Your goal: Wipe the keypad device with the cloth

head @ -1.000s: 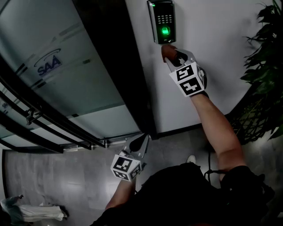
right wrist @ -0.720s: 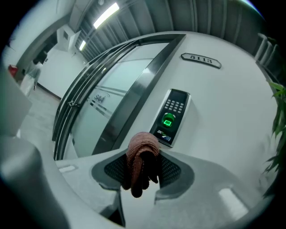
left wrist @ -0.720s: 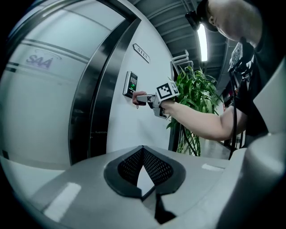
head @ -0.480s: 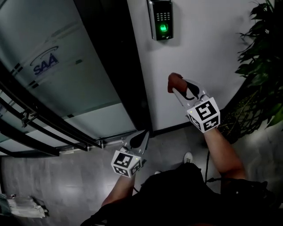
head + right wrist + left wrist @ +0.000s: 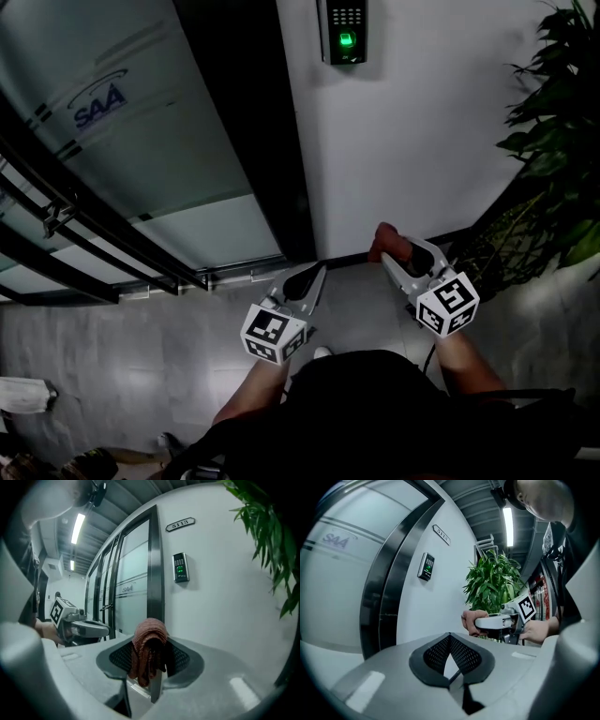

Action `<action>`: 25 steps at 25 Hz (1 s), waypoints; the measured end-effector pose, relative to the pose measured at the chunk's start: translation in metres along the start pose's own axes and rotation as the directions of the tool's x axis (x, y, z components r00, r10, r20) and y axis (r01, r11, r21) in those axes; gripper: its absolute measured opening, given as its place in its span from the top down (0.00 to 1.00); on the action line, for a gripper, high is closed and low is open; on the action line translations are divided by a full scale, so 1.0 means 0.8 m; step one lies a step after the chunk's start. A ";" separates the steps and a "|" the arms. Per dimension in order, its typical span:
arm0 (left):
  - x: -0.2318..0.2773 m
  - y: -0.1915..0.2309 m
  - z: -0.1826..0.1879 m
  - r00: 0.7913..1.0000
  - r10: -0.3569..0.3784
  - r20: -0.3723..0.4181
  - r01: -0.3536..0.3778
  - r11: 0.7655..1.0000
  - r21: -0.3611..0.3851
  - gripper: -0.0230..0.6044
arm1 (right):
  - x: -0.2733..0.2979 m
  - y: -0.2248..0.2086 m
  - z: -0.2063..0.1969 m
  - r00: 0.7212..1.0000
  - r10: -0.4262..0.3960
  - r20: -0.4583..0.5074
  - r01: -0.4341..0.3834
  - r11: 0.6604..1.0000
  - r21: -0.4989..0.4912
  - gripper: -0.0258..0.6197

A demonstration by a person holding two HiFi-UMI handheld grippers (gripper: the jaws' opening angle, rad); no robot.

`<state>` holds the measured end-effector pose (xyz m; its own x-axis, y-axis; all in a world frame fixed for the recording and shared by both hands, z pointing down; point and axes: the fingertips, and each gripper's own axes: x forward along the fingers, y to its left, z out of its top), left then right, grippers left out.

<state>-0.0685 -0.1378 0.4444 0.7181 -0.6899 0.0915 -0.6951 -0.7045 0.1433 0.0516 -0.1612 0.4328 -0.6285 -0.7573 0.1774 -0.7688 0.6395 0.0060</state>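
Cloth [image 5: 149, 651], reddish-brown and bunched, pinched between the pads of the right tongs [image 5: 392, 249], low above the grey floor [image 5: 141, 375]. Left tongs [image 5: 312, 276] clenched on nothing, tips pressed together, near the right pair. Keypad device [image 5: 344, 36] mounted high on the white wall [image 5: 422, 141], green light glowing, well apart from both tongs and from the cloth. Dark door frame [image 5: 253, 131] to its left, leafy plant [image 5: 562, 141] off to its right.

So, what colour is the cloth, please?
The cloth is reddish brown, clearest in the right gripper view.
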 end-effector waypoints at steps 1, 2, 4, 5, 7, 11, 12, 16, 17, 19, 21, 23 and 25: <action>0.001 -0.008 0.000 1.000 0.011 0.003 -0.011 1.000 -0.006 0.94 | -0.010 0.001 -0.006 1.000 0.008 -0.004 -0.008 1.000 0.009 0.73; 0.002 -0.016 -0.001 1.000 0.022 0.008 -0.022 1.000 -0.010 0.94 | -0.019 0.002 -0.013 1.000 0.017 -0.010 -0.017 1.000 0.018 0.73; 0.005 -0.033 0.000 0.999 0.043 0.017 -0.043 0.999 -0.014 0.94 | -0.039 0.006 -0.025 0.999 0.040 -0.022 -0.040 0.999 0.028 0.73; 0.007 -0.041 0.000 0.998 0.054 0.022 -0.054 0.998 -0.014 0.94 | -0.049 0.008 -0.028 0.998 0.052 -0.024 -0.052 0.998 0.026 0.73; 0.010 -0.057 0.001 0.996 0.078 0.030 -0.078 0.997 -0.013 0.94 | -0.070 0.010 -0.031 0.997 0.070 -0.019 -0.069 0.997 0.016 0.73; 0.014 -0.088 -0.002 0.992 0.118 0.037 -0.118 0.993 -0.012 0.94 | -0.106 0.005 -0.033 0.995 0.098 0.000 -0.098 0.995 -0.007 0.73; 0.015 -0.096 -0.003 0.992 0.123 0.034 -0.123 0.992 -0.011 0.94 | -0.114 0.003 -0.033 0.995 0.102 0.005 -0.102 0.995 -0.013 0.73; 0.017 -0.129 -0.002 0.992 0.126 0.028 -0.126 0.992 0.001 0.94 | -0.146 -0.005 -0.030 0.995 0.097 0.026 -0.097 0.995 -0.003 0.73; 0.017 -0.136 -0.001 0.992 0.126 0.030 -0.126 0.992 0.006 0.94 | -0.153 -0.007 -0.029 0.995 0.096 0.033 -0.096 0.995 -0.001 0.73; 0.017 -0.146 -0.001 0.991 0.128 0.033 -0.129 0.992 0.014 0.94 | -0.164 -0.010 -0.030 0.995 0.095 0.043 -0.095 0.995 -0.004 0.73; 0.016 -0.153 -0.004 0.990 0.135 0.034 -0.136 0.991 0.019 0.94 | -0.171 -0.010 -0.033 0.994 0.096 0.043 -0.096 0.995 -0.006 0.73; 0.013 -0.158 -0.005 0.989 0.142 0.037 -0.143 0.990 0.021 0.94 | -0.178 -0.009 -0.038 0.994 0.099 0.038 -0.099 0.995 -0.008 0.73; 0.011 -0.161 -0.005 0.988 0.149 0.043 -0.150 0.988 0.020 0.94 | -0.183 -0.008 -0.042 0.994 0.102 0.032 -0.102 0.995 -0.008 0.73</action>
<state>0.0275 -0.0523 0.4302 0.6043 -0.7937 0.0698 -0.7956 -0.5962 0.1077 0.1525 -0.0503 0.4399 -0.7071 -0.6920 0.1455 -0.6998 0.7143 -0.0042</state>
